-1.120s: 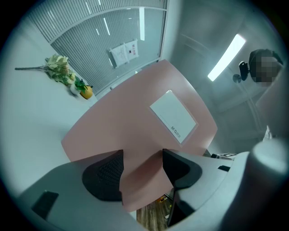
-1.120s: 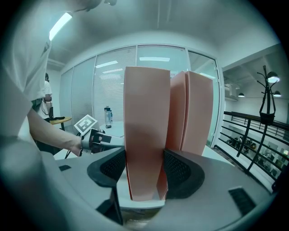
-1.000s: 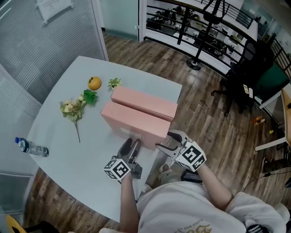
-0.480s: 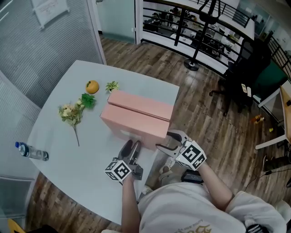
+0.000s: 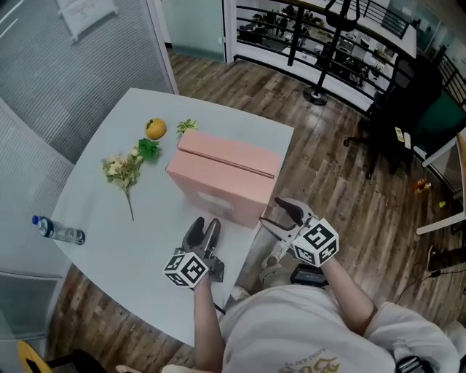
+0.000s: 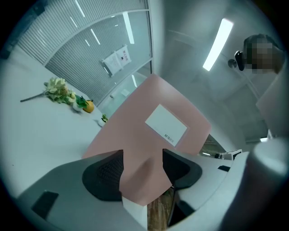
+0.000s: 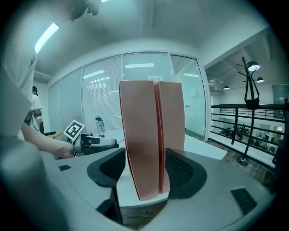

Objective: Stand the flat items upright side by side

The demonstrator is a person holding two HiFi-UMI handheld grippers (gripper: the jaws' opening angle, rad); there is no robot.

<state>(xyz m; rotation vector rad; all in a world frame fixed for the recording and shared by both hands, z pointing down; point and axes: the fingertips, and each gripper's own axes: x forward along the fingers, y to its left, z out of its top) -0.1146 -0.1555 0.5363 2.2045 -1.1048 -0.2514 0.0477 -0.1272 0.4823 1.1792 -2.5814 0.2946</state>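
Two pink boxes (image 5: 226, 171) are standing upright, touching, at the table's (image 5: 109, 240) near edge. The left gripper (image 5: 204, 228) and right gripper (image 5: 274, 213) are hovering open and empty. A good finish is likely keeping the jaws off the boxes' corners.

A pale grey table with rounded corners (image 5: 102, 233) stands on a dark brown wood-plank floor (image 5: 328, 167). Behind it runs a ribbed frosted-glass partition wall (image 5: 58, 87) with a white paper sheet (image 5: 87, 9) stuck near the top. Across the floor a black metal railing (image 5: 342, 62) lines the far side. A black pole stand on a round base (image 5: 318, 93) is in front of it, with a black office chair (image 5: 389, 127) nearby. A long ceiling strip light (image 6: 217, 44) glows overhead.
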